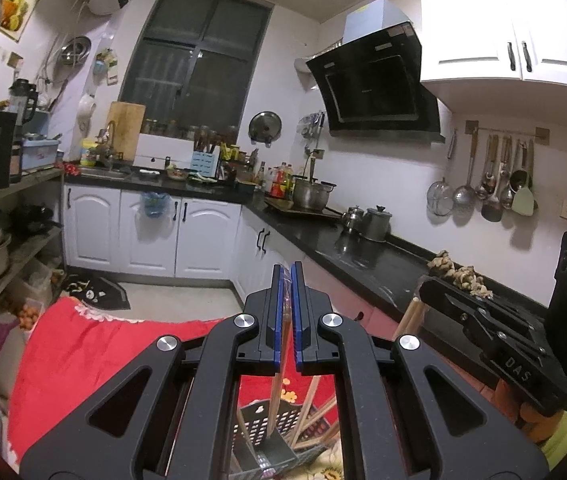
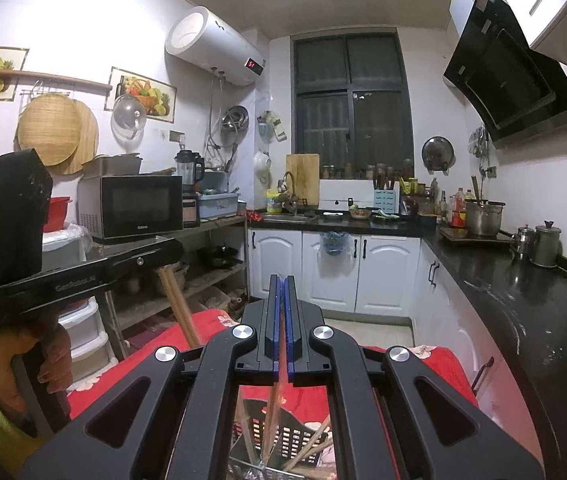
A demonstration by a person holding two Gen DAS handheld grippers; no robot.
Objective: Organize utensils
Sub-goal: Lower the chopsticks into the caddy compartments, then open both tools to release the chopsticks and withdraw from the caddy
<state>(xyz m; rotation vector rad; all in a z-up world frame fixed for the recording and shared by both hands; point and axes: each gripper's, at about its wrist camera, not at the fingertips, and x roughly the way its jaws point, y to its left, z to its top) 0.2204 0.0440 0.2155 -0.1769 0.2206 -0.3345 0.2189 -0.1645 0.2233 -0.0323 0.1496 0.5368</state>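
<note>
My left gripper [image 1: 286, 276] is shut on a wooden chopstick [image 1: 276, 398] that hangs down into a black perforated utensil basket [image 1: 261, 428] holding several chopsticks. My right gripper [image 2: 282, 286] is shut on another chopstick [image 2: 272, 420] that reaches down into the same basket [image 2: 283, 440]. The basket stands on a red floral cloth [image 1: 95, 344], below both grippers. The right gripper's body [image 1: 495, 332] shows at the right of the left wrist view, and the left gripper's body [image 2: 75, 276] with its chopstick [image 2: 179, 308] shows at the left of the right wrist view.
A black L-shaped counter [image 1: 363, 252] runs along the right with pots and kettles [image 1: 367, 220]. Ladles hang on a wall rail [image 1: 499, 176]. Ginger roots [image 1: 459, 274] lie on the counter. Shelves with a microwave [image 2: 135, 208] stand at the left.
</note>
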